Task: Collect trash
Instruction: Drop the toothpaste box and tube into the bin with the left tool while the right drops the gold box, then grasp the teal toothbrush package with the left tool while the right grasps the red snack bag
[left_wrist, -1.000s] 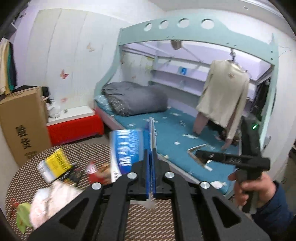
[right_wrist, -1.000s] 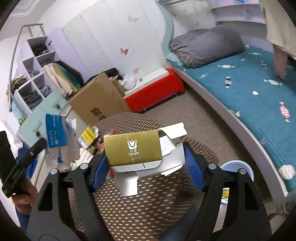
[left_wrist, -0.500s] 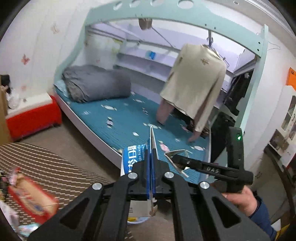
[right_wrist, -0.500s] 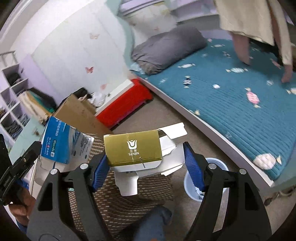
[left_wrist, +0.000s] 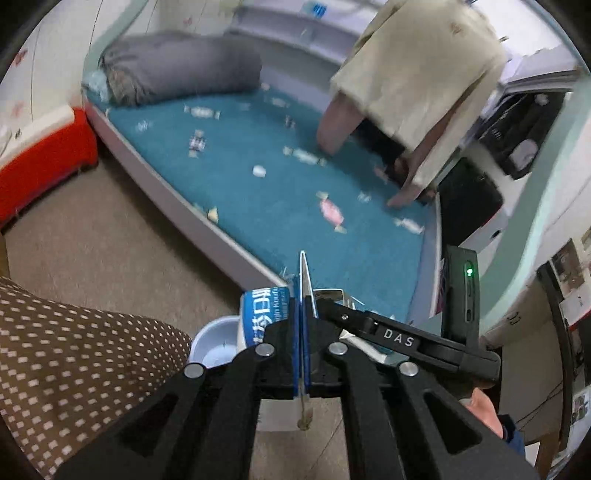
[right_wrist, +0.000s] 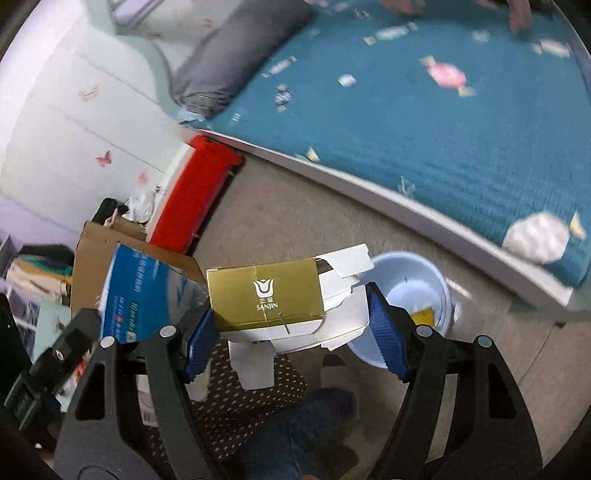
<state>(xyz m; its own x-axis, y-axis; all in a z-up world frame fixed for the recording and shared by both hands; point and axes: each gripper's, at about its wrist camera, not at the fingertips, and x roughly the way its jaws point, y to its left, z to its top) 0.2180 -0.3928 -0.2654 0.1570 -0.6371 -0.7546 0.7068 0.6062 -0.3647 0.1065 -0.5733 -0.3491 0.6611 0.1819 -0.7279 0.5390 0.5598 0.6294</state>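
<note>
My left gripper (left_wrist: 303, 325) is shut on a flattened blue and white carton (left_wrist: 264, 317), pinched edge-on between the jaws. The carton also shows in the right wrist view (right_wrist: 144, 295), at the left. My right gripper (right_wrist: 291, 325) is shut on a gold and white SANJIN box (right_wrist: 266, 299) with torn white flaps. A pale blue bin (right_wrist: 410, 291) stands on the floor just right of and below the box, with a yellow scrap inside. In the left wrist view the bin (left_wrist: 214, 347) lies just left of my jaws, and the right gripper (left_wrist: 406, 339) is close on the right.
A brown dotted table cloth (left_wrist: 74, 362) fills the lower left. A bed with a teal cover (left_wrist: 280, 177) and grey bedding (left_wrist: 184, 70) runs behind the bin. A red bench (right_wrist: 195, 192) and a cardboard box (right_wrist: 88, 258) stand to the left. A beige garment (left_wrist: 417, 74) hangs over the bed.
Both grippers have swung away from the table toward the floor by the bed, carrying the carton and the box. The blue bin has come close under them.
</note>
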